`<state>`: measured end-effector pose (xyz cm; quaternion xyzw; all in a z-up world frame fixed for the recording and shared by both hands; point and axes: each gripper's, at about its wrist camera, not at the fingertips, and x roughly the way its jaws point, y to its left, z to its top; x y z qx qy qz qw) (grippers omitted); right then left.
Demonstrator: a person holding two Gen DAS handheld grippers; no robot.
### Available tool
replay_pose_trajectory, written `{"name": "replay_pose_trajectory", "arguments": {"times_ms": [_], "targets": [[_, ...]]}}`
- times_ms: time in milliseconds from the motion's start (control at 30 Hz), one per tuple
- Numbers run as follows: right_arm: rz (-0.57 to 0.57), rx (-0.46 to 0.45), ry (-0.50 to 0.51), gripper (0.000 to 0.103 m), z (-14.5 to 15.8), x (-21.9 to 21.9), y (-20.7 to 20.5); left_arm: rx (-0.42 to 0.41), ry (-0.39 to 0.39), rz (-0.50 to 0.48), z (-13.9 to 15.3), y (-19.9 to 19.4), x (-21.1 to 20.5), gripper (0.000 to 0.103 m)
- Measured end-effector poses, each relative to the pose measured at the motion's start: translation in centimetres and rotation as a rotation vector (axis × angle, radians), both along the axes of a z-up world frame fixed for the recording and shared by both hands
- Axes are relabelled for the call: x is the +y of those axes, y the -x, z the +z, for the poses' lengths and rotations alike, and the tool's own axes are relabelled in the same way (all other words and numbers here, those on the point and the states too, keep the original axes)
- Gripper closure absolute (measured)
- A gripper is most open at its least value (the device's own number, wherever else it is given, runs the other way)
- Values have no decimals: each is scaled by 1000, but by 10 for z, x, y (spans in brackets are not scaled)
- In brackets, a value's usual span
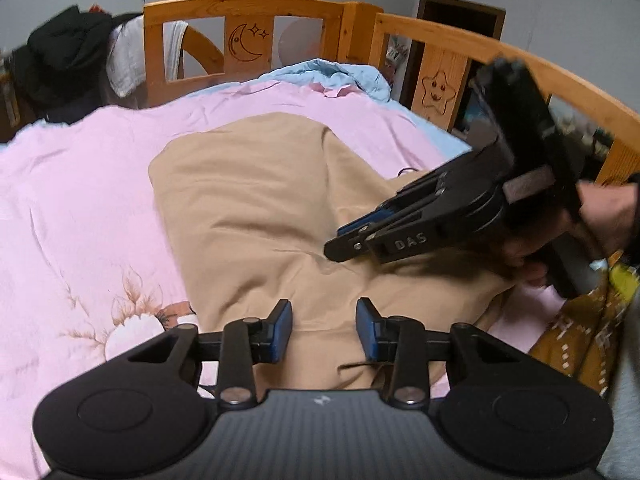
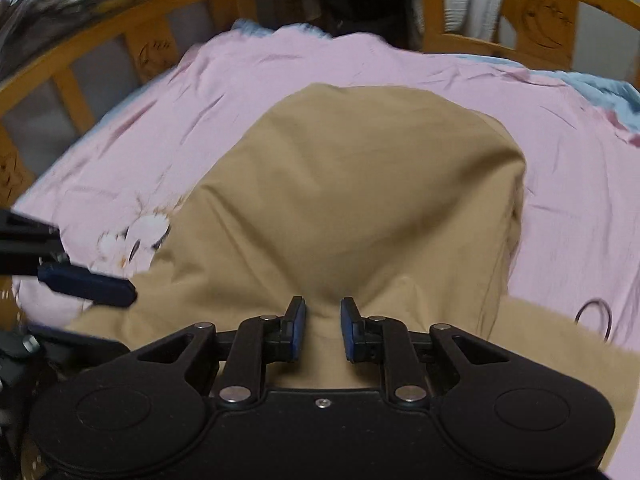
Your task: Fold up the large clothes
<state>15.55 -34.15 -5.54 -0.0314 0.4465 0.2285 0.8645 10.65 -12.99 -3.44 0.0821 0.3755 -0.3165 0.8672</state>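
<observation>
1 tan garment (image 1: 256, 216) lies spread on a pink quilt (image 1: 80, 208) covering the bed. 2 handheld grippers work at its near edge.

Left gripper (image 1: 324, 330): its 2 blue-padded fingers stand apart over the garment's near hem, with tan cloth showing in the gap. The pads press on nothing that can be seen.

Right gripper (image 2: 323, 328): its 2 pads sit closer together, with a raised ridge of tan cloth running up between them. Whether the pads actually bite the fabric cannot be told; a slim gap shows on each side of the ridge. From the left wrist view this tool comes in from the right, held by 1 hand (image 1: 600, 220), its tips low over the garment's right part.

Edges: the garment's far edge is rounded and lies well inside the quilt. Its left edge runs beside a flower print (image 1: 132, 320). 1 thin dark cord loop (image 2: 596, 316) lies on the quilt just beside the right edge.

Room: wide bare pink quilt lies beyond and left of the garment. A blue sheet (image 1: 340, 76) shows bunched at the far corner. Wooden bed rails (image 1: 248, 32) close the far sides, with 1 moon carving and 1 star carving. Dark clothing (image 1: 64, 52) and a white cloth hang over the rail at far left.
</observation>
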Motion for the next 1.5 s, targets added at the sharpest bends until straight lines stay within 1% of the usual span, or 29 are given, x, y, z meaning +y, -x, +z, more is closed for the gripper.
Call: {"name": "replay_pose_trajectory", "arguments": {"times_ms": [33, 67, 133, 200, 233, 300, 367, 433, 500, 533, 600, 633, 667, 700, 733, 800, 867, 933, 967, 1033, 1067, 1133, 1200, 1267, 1300, 1367, 1433, 1467, 1500], "targets": [[-3, 2, 6, 83, 2, 0, 1, -13, -10, -3, 5, 2, -1, 66], [4, 2, 24, 83, 6, 0, 3, -26, 2, -5, 12, 7, 2, 68], [-22, 3, 19, 81, 18, -6, 10, -49, 50, -32, 21, 19, 13, 68], [-56, 0, -48, 81, 35, -21, 26, -34, 18, -41, 19, 23, 13, 68], [-66, -5, -63, 81, 41, -25, 37, -24, 19, -37, 15, 23, 14, 68], [-73, -9, -41, 81, 49, -31, 60, 5, 40, -22, 10, 19, 16, 68], [-95, 12, -7, 81, 44, -35, 74, 18, 38, -21, 10, 15, 14, 67], [-128, 20, 15, 84, 28, -38, 83, -16, -5, -37, 7, 17, 6, 67], [-145, 2, 7, 84, 14, -40, 87, -41, -36, -33, 6, 21, 1, 67], [-165, 11, -6, 84, 11, -42, 85, -46, -45, -35, 7, 21, 0, 67], [-188, 26, -24, 84, 14, -44, 83, -29, -31, -29, 11, 19, 4, 65], [-194, 13, -28, 82, 17, -44, 85, -15, -7, -14, 14, 18, 9, 62], [-197, -15, -45, 76, 21, -47, 88, -1, 23, 13, 18, 16, 17, 44], [-207, -47, -79, 63, 26, -51, 93, 6, 47, 40, 19, 13, 23, 30], [-228, -73, -117, 55, 30, -57, 97, 10, 78, 74, 21, 12, 31, 25], [-278, -134, -189, 32, 41, -67, 100, 37, 118, 127, 23, 6, 45, 20], [-302, -191, -200, 19, 48, -75, 96, 87, 141, 177, 22, -5, 54, 16], [-399, -218, -141, 19, 51, -86, 88, 125, 173, 230, 21, -15, 61, 12], [-477, -203, -123, 19, 49, -94, 83, 142, 192, 250, 20, -19, 64, 9], [-592, -130, -196, 19, 40, -118, 78, 182, 230, 277, 17, -28, 67, 7], [-634, -84, -241, 19, 34, -130, 76, 210, 243, 287, 13, -32, 66, 7], [-666, -37, -291, 32, 21, -145, 70, 262, 247, 292, 4, -39, 61, 7], [-665, -29, -275, 64, 14, -149, 64, 286, 217, 289, -4, -41, 54, 9], [-638, -48, -249, 78, 15, -143, 64, 285, 152, 279, -11, -39, 45, 9], [-610, -72, -225, 88, 17, -136, 68, 272, 148, 280, -13, -37, 45, 9], [-483, -170, -115, 94, 28, -112, 76, 272, 158, 285, -14, -35, 48, 9], [-329, -271, 3, 94, 38, -85, 87, 297, 174, 295, -16, -37, 49, 8], [-239, -310, 37, 94, 41, -70, 96, 311, 185, 301, -18, -38, 51, 8], [-184, -321, 37, 94, 41, -64, 100, 320, 192, 305, -19, -38, 52, 8]]}}
